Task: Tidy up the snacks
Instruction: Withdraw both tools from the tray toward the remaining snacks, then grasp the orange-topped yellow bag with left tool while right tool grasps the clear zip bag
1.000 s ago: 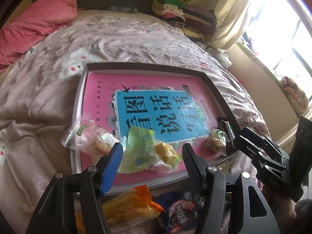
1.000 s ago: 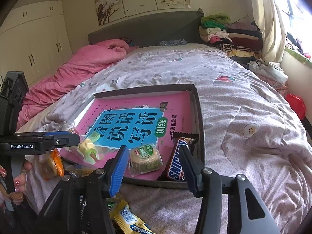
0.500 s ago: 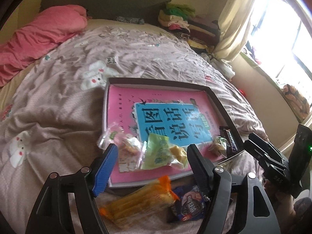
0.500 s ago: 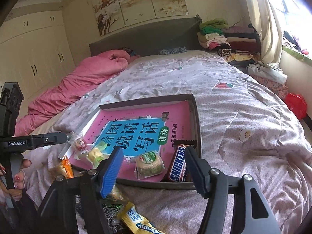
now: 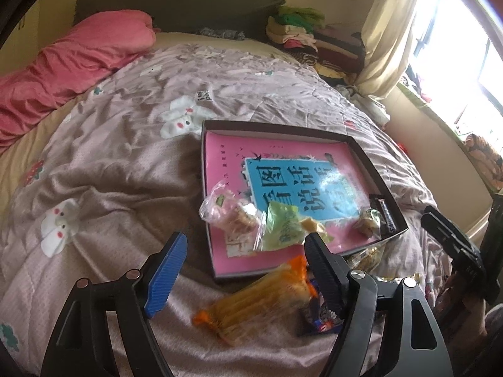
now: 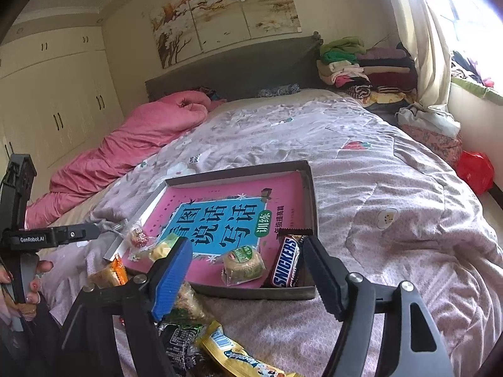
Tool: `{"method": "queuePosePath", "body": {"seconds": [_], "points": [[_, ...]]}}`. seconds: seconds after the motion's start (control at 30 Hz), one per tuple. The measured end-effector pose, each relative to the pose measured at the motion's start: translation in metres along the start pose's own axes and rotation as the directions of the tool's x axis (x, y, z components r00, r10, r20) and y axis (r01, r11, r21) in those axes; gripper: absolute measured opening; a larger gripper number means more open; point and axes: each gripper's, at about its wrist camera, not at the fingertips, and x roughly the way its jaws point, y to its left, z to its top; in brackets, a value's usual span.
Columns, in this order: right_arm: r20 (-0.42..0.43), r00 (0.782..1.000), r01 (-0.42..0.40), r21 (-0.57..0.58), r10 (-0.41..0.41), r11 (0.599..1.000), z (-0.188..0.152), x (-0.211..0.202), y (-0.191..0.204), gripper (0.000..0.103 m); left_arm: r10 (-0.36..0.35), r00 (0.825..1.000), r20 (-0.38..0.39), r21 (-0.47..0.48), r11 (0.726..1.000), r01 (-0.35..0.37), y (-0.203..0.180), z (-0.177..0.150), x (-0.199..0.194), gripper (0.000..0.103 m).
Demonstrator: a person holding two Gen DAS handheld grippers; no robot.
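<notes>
Your left gripper [image 5: 243, 271] is wide open and holds nothing. Your right gripper [image 6: 246, 270] is wide open and empty too. Four snacks lie at the near end of the box [image 6: 311, 188], on top of the pink book [image 6: 220, 220] (the Snickers bar [image 6: 284, 265] is far right). The orange packet [image 5: 261, 304] waits on the blanket [image 5: 125, 169], just near the box, so I think it goes in next.

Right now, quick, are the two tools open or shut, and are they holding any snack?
Left tool: open, holding nothing.
Right tool: open, holding nothing.
</notes>
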Motion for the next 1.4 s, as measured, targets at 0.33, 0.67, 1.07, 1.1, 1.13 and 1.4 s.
{"method": "queuePosePath", "body": {"seconds": [0.33, 0.67, 1.07, 1.1, 1.13, 1.4], "points": [[-0.017, 0.999, -0.030, -0.028, 0.029, 0.999, -0.007, -0.005, 0.016, 0.074, 0.025, 0.999, -0.019, 0.046, 0.999, -0.024, 0.000, -0.013, -0.004, 0.079], [-0.075, 0.995, -0.078, -0.072, 0.073, 0.994, -0.017, 0.003, 0.041, 0.076, 0.033, 0.997, -0.070, 0.178, 0.984, -0.020, -0.010, -0.030, -0.002, 0.079], [-0.149, 0.986, -0.100, -0.127, 0.081, 0.987, -0.034, 0.018, 0.064, 0.076, 0.090, 0.991, -0.098, 0.329, 0.943, -0.053, -0.026, -0.046, 0.011, 0.079], [-0.156, 0.985, -0.097, -0.123, 0.077, 0.988, -0.035, 0.020, 0.064, 0.076, 0.100, 0.990, -0.095, 0.337, 0.939, -0.062, -0.027, -0.047, 0.012, 0.079], [-0.164, 0.984, -0.094, -0.117, 0.074, 0.989, -0.036, 0.022, 0.063, 0.076, 0.102, 0.990, -0.094, 0.341, 0.938, -0.064, -0.027, -0.047, 0.013, 0.079], [-0.213, 0.977, -0.060, -0.130, 0.031, 0.990, -0.045, 0.041, 0.065, 0.076, 0.119, 0.987, -0.106, 0.360, 0.930, -0.073, -0.029, -0.054, 0.026, 0.079]]}}
